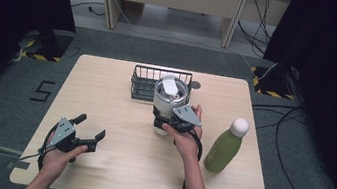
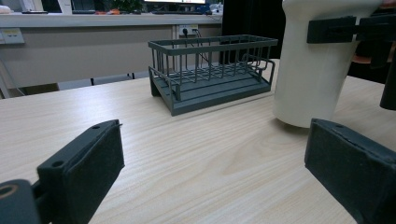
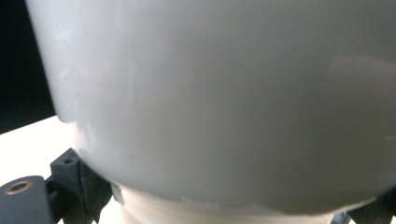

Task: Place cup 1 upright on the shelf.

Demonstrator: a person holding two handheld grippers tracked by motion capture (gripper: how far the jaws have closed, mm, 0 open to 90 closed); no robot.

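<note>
A white cup (image 1: 171,95) with a lid stands at the table's middle, just in front of a dark wire basket (image 1: 145,83). My right gripper (image 1: 166,122) is shut on the cup's lower part, with a hand behind it. In the right gripper view the cup's white wall (image 3: 210,93) sits close between the jaws. In the left gripper view one black finger (image 2: 331,29) of the right gripper crosses the cup (image 2: 313,70). My left gripper (image 1: 90,127) rests open near the front left with nothing between its pads (image 2: 88,163).
A green bottle (image 1: 224,148) with a white cap stands upright to the right of the cup. The wire basket (image 2: 210,70) looks empty. The light wooden table (image 1: 106,90) has bare room at left and front. Cables run across the floor at right.
</note>
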